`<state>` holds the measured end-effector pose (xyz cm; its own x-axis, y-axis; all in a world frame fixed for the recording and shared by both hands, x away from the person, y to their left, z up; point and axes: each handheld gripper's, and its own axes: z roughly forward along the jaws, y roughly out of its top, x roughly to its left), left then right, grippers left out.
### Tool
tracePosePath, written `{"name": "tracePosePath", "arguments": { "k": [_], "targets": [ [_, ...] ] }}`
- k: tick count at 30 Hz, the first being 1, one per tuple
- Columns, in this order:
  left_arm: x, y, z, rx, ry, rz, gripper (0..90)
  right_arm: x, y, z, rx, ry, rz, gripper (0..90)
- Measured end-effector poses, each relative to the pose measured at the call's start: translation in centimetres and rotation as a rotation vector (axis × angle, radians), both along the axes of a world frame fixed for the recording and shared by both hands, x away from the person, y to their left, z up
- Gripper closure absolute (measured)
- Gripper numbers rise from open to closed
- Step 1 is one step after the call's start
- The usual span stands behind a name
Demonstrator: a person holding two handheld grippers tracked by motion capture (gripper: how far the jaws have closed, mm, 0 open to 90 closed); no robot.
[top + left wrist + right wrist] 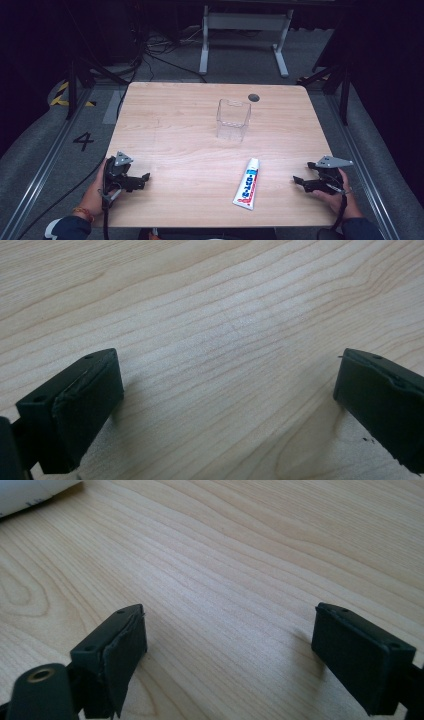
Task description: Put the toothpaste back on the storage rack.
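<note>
The surface [190,145] is brightly lit from above, while the room around it is very dark. In the high view the picture looks soft and a little grainy. In both gripper views the wood grain is sharp in the middle, the black jaws are slightly blurry, and small soft shadows lie beside them.

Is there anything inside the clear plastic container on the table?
The clear container looks empty: the wooden table shows through its walls. The toothpaste tube lies outside it, nearer the person. Glare on the walls could hide something small.
</note>
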<state>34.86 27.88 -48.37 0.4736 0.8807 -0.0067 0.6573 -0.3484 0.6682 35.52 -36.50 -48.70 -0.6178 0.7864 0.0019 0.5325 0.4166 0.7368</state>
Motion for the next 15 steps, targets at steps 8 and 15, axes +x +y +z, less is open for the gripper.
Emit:
{"name": "tracePosePath", "arguments": {
  "k": [8, 15],
  "targets": [
    [0.1, 0.2, 0.0, 0.002, 0.007, -0.028, 0.0, 0.1, 0.2, 0.3, -0.036, -0.005, 0.034, 14.4],
    [0.0, 0.7, 0.0, 0.005, 0.001, -0.085, 0.2, 0.5, 2.4, 2.2, -0.156, 0.011, 0.2, 17.2]
  ]
}}
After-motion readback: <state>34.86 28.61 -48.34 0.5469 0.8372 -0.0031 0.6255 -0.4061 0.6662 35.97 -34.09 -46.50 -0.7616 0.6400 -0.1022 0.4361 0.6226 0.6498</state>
